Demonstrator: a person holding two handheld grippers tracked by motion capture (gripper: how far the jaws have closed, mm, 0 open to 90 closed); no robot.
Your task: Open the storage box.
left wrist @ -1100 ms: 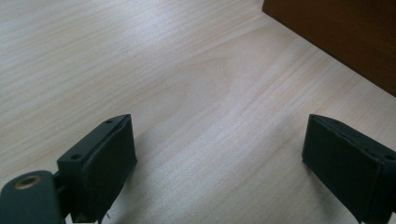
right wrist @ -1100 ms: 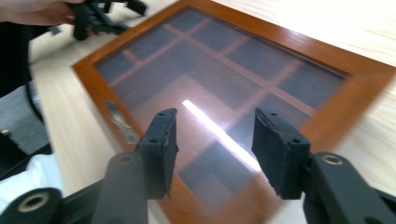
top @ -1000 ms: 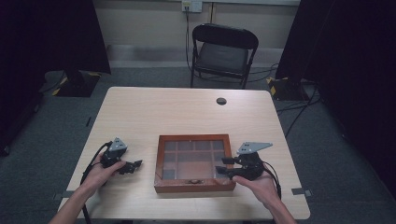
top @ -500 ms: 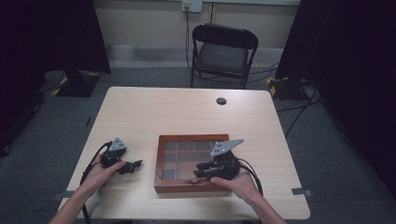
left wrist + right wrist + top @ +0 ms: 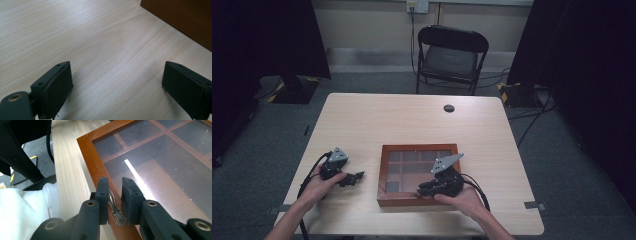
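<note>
A brown wooden box (image 5: pixel 384 172) with a glass lid over several compartments lies on the table near its front edge. My right gripper (image 5: pixel 422 190) is at the box's front rim. In the right gripper view the gripper (image 5: pixel 115 187) has its jaws drawn close on either side of a small ornate metal handle (image 5: pixel 113 205) on the lid's wooden frame (image 5: pixel 92 157). My left gripper (image 5: pixel 357 176) rests low over the table left of the box. It stands open (image 5: pixel 117 80) with bare wood between the jaws, and the box's side (image 5: pixel 180 17) is just beyond.
The light wooden table (image 5: pixel 412 125) has a small black round cap (image 5: pixel 449 108) near its far edge. A black folding chair (image 5: pixel 452 55) stands behind the table. A white sleeve (image 5: pixel 22 207) lies by the table's front edge.
My right gripper has moved left from beside the box's right side to its front rim and closed around the metal handle. The left gripper has stayed put.
</note>
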